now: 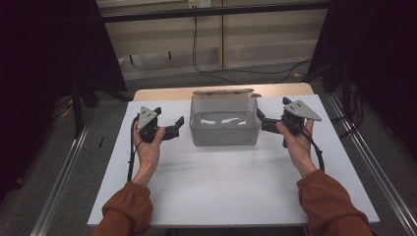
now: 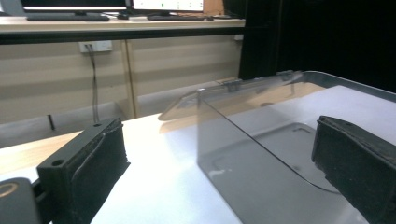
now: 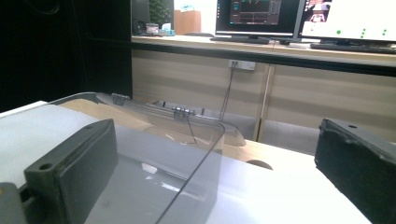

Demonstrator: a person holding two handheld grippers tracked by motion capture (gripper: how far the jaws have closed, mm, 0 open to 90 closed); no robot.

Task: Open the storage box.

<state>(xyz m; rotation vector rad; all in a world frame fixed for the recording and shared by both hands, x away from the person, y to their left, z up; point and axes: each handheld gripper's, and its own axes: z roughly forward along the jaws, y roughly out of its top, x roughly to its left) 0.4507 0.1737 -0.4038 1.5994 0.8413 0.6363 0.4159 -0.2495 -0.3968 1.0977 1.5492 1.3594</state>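
Now both tongs, left [image 1: 178,126] and right [image 1: 262,122], gape open astride the clear, rigid, slippery-looking plastic box [image 1: 224,127]; its end walls look the likeliest grip.

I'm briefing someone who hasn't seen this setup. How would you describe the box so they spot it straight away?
Start at the white table. The box sits toward its far edge, midway between the left tongs and the right tongs, each open astride a side wall. It is the one see-through thing there: a clear plastic tub, its hinged lid flipped open behind it.
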